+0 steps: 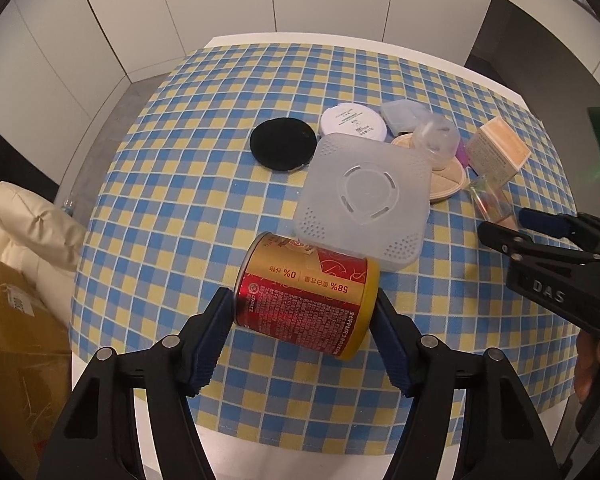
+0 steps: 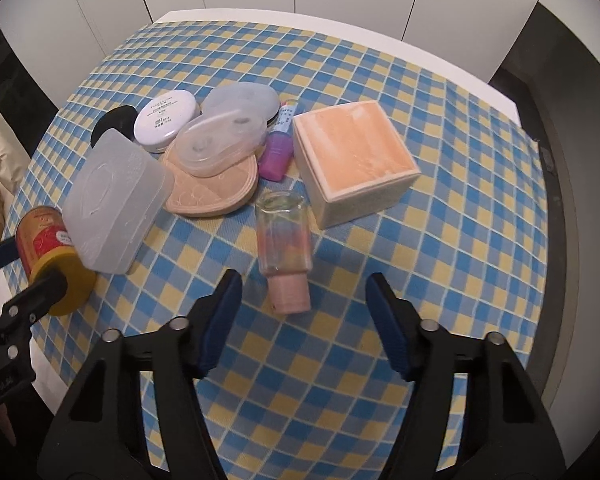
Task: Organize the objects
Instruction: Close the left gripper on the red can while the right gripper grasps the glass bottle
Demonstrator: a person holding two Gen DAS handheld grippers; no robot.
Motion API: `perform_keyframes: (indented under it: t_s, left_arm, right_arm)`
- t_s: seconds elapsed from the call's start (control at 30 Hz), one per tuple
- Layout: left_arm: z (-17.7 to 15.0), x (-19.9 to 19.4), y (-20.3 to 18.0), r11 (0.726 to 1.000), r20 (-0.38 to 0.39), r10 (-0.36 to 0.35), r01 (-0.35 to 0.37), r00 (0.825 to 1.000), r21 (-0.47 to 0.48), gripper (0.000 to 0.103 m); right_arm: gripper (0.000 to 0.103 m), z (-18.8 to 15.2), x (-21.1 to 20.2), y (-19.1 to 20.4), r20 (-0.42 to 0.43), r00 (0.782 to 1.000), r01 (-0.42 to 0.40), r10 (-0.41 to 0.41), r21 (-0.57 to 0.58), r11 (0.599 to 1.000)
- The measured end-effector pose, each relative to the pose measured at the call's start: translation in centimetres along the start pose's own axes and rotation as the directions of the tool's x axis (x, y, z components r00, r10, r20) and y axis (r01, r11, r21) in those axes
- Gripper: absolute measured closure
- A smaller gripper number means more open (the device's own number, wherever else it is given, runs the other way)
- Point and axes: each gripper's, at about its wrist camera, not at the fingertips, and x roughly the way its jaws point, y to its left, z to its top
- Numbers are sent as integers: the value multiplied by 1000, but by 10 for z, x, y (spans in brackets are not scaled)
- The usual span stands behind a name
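Left gripper (image 1: 302,340): closed on the red-and-gold can (image 1: 306,296); one pad sits on the can's base end, the other on its yellow lid end.
Can position: lying on its side on the checked tablecloth (image 1: 160,184), toward the near edge, with the frosted square box (image 1: 364,208) touching or just beside it at 1 o'clock; contact cannot be told.
Right gripper (image 2: 300,320): fingers apart, gripping nothing; the small clear bottle (image 2: 286,236) with its pink cap lies on its side just beyond the fingertips at 12 o'clock, not between the pads.
Cluster: from the bottle, the peach cube box (image 2: 352,160) stands at 1 o'clock and the purple bottle (image 2: 276,156) at 12 o'clock. At 11 o'clock a clear oval case (image 2: 220,144) rests on a tan pad (image 2: 216,192), with the white compact (image 2: 166,120) and the black disc (image 2: 114,122) farther along the same line.
Progress: early, in my judgement. Items lie heaped and overlapping; no sorted row or container in use is visible.
Remaining: nearly everything; the can grasp is made, the bottle grasp is not yet.
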Motion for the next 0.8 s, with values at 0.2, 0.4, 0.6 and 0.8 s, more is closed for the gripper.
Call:
perform_keyframes:
  t_s: [0.2, 0.4, 0.6, 0.8]
  left_arm:
    - [-1, -1, -1, 1000, 14, 24, -24, 1000, 5, 37]
    - [0, -12, 6, 999, 37, 20, -18, 999, -50, 38]
    - [-7, -33, 1, 998, 47, 11, -8, 999, -61, 38]
    - [-11, -69, -4, 997, 91, 9, -2, 996, -74, 38]
  right_arm:
    - [75, -2, -1, 6, 29, 1000, 5, -4, -33, 999]
    - [75, -5, -16, 2, 41, 999, -2, 2, -8, 1000]
    - [75, -10, -44, 9, 50, 998, -49, 47, 38, 998]
    - [75, -22, -78, 27, 107, 994, -17, 18, -3, 1000]
